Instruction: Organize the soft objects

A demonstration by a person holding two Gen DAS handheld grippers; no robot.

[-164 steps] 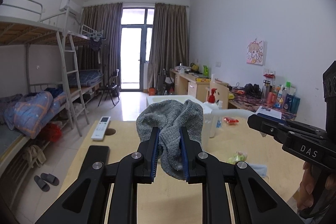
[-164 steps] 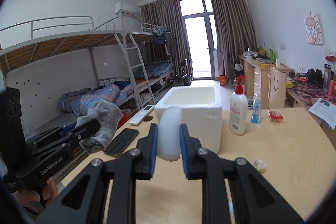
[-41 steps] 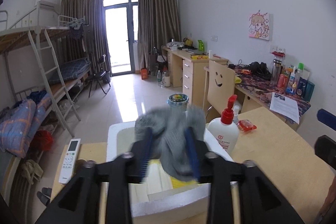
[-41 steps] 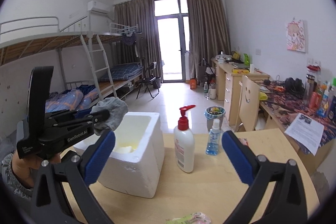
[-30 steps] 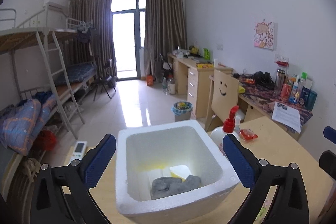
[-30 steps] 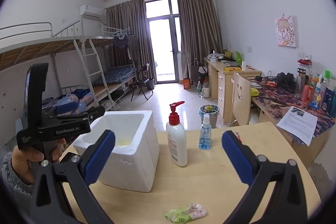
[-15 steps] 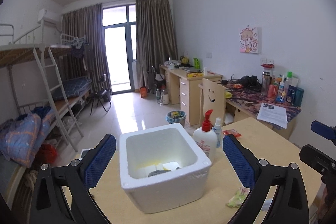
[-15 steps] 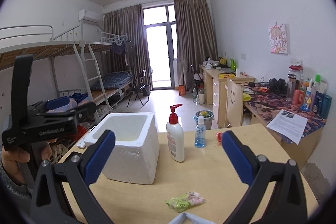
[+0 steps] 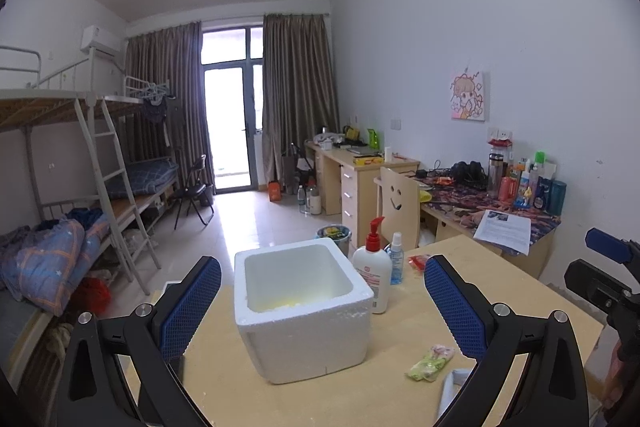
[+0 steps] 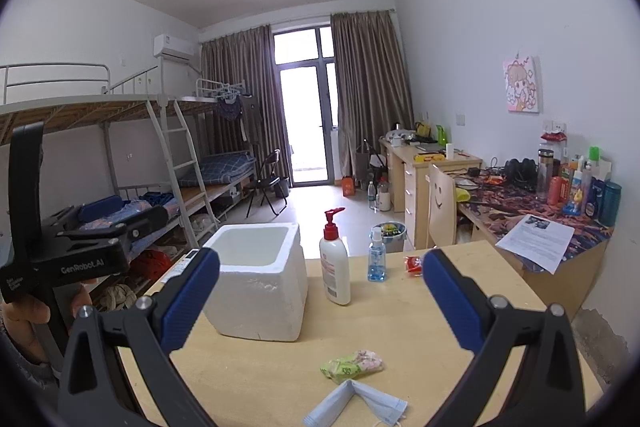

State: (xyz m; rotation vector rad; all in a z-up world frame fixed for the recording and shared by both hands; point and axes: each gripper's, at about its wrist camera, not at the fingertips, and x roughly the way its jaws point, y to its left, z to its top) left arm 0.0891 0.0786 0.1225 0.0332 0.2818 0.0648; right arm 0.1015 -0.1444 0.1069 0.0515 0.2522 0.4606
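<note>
Now both claws, the left claw (image 9: 322, 303) and the right claw (image 10: 320, 301), are wide open and hold nothing. A small green and pink soft cloth (image 10: 352, 366) and a light blue face mask (image 10: 358, 403) lie on the pale wooden desk (image 10: 420, 339), near the white foam box (image 10: 260, 291).

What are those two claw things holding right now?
Nothing. The left gripper and the right gripper both have their jaws spread wide with nothing between them.

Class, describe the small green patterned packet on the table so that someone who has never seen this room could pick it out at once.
Start at the white foam box on the wooden table. On the near side of it, towards the camera, lies a small crumpled green patterned packet, with a folded blue face mask nearer still. Unlike the flat, pale blue mask, it is lumpy, green and pink-flecked.
</note>
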